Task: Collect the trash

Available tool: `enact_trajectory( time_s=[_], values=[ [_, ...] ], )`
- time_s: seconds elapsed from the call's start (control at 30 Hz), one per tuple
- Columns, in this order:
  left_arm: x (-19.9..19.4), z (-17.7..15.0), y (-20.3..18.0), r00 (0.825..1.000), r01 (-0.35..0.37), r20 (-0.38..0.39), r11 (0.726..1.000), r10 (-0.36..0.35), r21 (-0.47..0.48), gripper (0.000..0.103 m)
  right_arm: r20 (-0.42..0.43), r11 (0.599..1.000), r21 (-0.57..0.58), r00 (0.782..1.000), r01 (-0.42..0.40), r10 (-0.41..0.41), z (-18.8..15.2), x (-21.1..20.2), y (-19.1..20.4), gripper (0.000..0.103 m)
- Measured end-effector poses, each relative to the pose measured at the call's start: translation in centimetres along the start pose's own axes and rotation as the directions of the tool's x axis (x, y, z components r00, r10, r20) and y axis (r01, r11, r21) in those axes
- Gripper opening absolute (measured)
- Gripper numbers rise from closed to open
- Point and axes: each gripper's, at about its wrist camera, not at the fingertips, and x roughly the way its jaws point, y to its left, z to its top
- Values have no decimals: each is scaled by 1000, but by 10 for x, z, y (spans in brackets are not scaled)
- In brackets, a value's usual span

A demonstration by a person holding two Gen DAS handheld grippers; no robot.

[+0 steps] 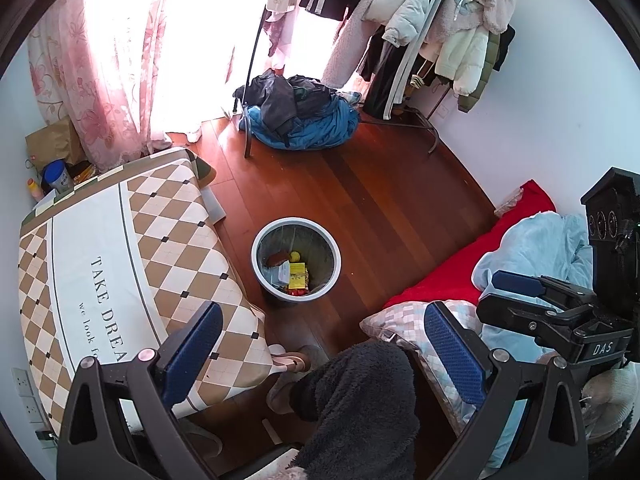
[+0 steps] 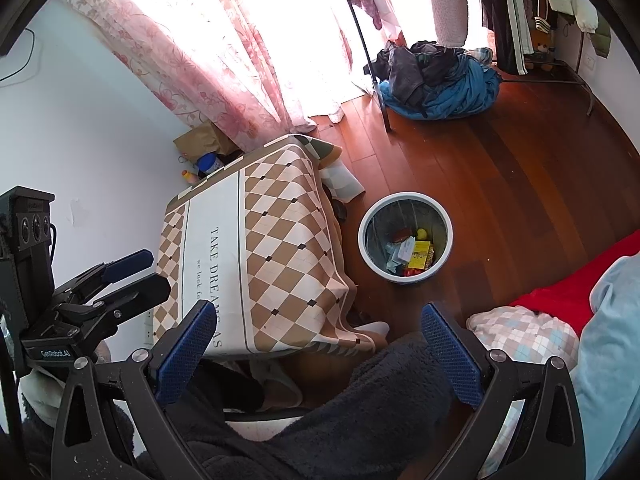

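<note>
Two grippers are held above a bedroom floor, both with jaws spread wide and nothing between the blue pads. At far left in the left wrist view stands the desk (image 1: 92,240), draped in a diamond-patterned cloth printed "TAKE DREA…". The left gripper (image 1: 324,350) is released; a dark fleece-clad leg (image 1: 360,400) shows between its fingers. Right of the desk, on the wooden floor (image 1: 380,184), stands the trash bin (image 1: 296,258), upright, round, with a pale rim. Trash lies inside it: a yellow box (image 1: 298,274), a small yellow ball (image 1: 295,256) and a dark red item (image 1: 277,259), among other pieces. Beyond the bin, a pile of blue and grey clothes (image 1: 300,116) sits under a clothes rack. Further right is a bed with a red sheet (image 1: 460,276) and a light blue blanket. The right gripper (image 2: 320,352) is likewise released, empty, and well apart from the bin.
</note>
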Motion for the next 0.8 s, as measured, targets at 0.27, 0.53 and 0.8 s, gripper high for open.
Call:
enact_trajectory(
  time_s=[0.27, 0.53, 0.8],
  values=[
    [-2, -1, 1, 1000, 2, -2, 1000, -2, -2, 103, -3, 1000, -1, 1000, -1, 1, -1, -1, 1, 103],
    [-3, -1, 3, 1000, -1, 0, 1000, 1, -14, 103, -11, 1000, -15, 1000, -2, 2, -5, -4, -2, 103],
    [-3, -1, 4, 1000, 1, -1, 1000, -1, -13, 103, -13, 1000, -19, 1000, 1, -2, -4, -3, 1, 103]
  ],
)
